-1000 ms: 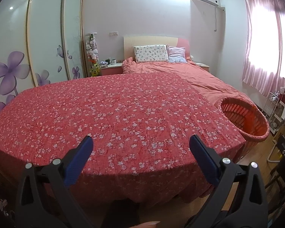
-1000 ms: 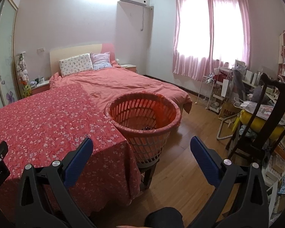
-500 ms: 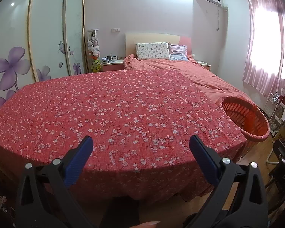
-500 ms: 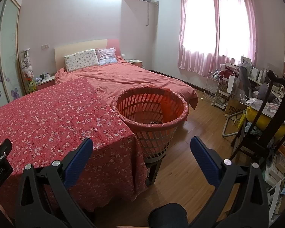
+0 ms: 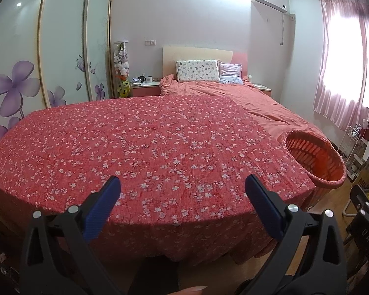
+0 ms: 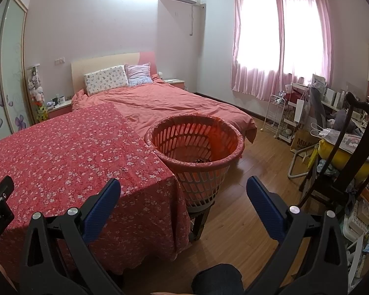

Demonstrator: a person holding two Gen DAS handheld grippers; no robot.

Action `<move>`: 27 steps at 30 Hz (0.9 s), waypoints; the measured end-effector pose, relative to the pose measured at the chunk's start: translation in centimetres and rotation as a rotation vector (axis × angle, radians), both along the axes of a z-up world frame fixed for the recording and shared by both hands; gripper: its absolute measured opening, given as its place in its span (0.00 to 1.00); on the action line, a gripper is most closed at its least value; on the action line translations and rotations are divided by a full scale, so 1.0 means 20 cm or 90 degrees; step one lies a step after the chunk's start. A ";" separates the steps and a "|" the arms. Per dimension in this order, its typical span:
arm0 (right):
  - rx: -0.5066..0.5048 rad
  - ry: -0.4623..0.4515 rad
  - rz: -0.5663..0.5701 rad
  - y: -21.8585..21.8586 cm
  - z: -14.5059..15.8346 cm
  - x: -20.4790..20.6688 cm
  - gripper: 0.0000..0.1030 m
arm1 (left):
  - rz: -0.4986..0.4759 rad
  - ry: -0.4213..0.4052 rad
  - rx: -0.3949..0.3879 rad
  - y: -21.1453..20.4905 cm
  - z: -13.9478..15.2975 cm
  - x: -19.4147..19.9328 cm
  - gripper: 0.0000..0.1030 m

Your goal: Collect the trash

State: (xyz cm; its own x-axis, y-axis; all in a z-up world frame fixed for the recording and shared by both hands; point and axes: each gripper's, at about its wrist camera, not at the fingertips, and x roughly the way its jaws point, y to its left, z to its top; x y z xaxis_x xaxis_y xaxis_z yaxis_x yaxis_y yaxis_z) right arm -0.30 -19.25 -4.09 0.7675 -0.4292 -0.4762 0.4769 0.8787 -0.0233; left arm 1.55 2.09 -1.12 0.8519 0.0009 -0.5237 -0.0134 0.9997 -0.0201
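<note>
Floral cloth on the desk [image 5: 160, 147] fills your left view with no trash on it; left tongs [image 5: 183, 191] gape wide, empty. Right view: right tongs [image 6: 183, 191] equally wide and empty, basket [image 6: 196, 167] just beside the desk's corner, dark scraps inside; collecting looks finished, so search elsewhere next

Orange slatted basket [image 6: 194, 147] is stood upright on a dark stool, touching the floral cloth's corner; a red liner is folded over its rim, something dark is seen inside.
</note>
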 end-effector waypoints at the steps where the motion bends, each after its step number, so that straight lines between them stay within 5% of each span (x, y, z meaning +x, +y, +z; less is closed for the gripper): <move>1: 0.000 0.000 0.000 0.00 0.00 0.00 0.98 | 0.000 0.000 0.000 0.00 0.00 0.00 0.96; 27: -0.005 -0.002 0.003 0.01 0.01 0.00 0.98 | 0.001 -0.002 -0.008 0.00 0.02 -0.01 0.96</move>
